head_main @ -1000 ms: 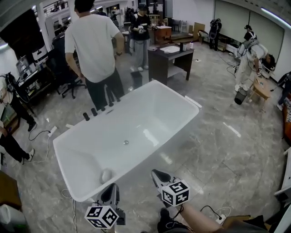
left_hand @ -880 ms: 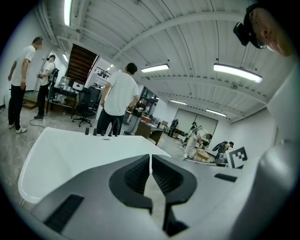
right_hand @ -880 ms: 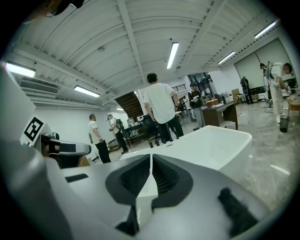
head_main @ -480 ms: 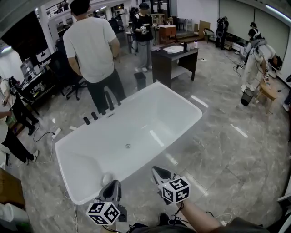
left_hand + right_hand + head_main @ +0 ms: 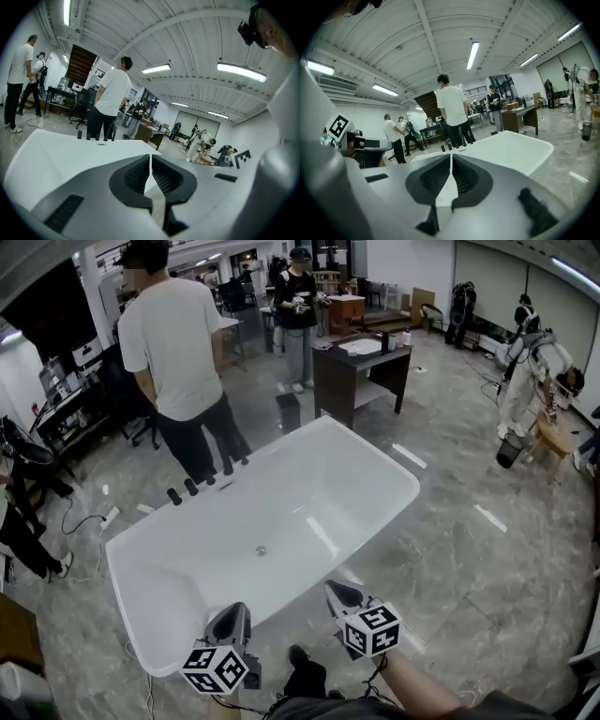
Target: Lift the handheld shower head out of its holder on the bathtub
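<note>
My left gripper (image 5: 232,617) and right gripper (image 5: 339,594) hover at the bathtub's (image 5: 328,474) near rim, fingers closed on nothing. The shower head (image 5: 227,465), apparently among the dark fittings (image 5: 190,487), stands on the far rim.

Left gripper (image 5: 150,158) and right gripper (image 5: 451,157) have grey shells, black ribbed fingers (image 5: 135,176), black-and-white marker cubes (image 5: 214,669).

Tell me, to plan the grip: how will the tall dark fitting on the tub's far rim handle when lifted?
The tall dark fitting looks slim and rigid: probably stiff, light. Standing upright on the bathtub rim, it likely lifts straight up.
</note>
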Motion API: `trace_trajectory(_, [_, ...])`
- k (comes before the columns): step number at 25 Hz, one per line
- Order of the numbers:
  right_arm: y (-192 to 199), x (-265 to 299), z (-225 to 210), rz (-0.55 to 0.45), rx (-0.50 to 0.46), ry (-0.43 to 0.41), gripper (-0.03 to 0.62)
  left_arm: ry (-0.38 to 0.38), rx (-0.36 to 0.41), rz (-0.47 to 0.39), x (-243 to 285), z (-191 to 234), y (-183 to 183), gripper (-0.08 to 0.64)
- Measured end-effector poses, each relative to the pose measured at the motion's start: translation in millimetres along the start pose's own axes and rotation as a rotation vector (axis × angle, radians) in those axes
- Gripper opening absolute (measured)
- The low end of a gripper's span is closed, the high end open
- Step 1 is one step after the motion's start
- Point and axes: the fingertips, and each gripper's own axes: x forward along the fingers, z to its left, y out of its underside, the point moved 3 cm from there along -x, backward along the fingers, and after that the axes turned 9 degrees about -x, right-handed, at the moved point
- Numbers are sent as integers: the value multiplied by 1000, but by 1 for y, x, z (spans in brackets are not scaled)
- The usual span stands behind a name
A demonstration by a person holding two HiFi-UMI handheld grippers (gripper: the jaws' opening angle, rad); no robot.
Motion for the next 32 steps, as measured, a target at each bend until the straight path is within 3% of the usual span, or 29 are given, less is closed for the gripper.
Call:
trace_trajectory(14, [-71,127,-62,-1,-31,87,32,41,-16,-3,117,74,-86,26])
trace_trajectory(22, [-75,171,-92,27,-17,153,32,45,-48,23,157,116,-95,26])
trace_trajectory(32, [-91,218,-126,26,-42,122,32,8,-48,-7,190,127,-114,26])
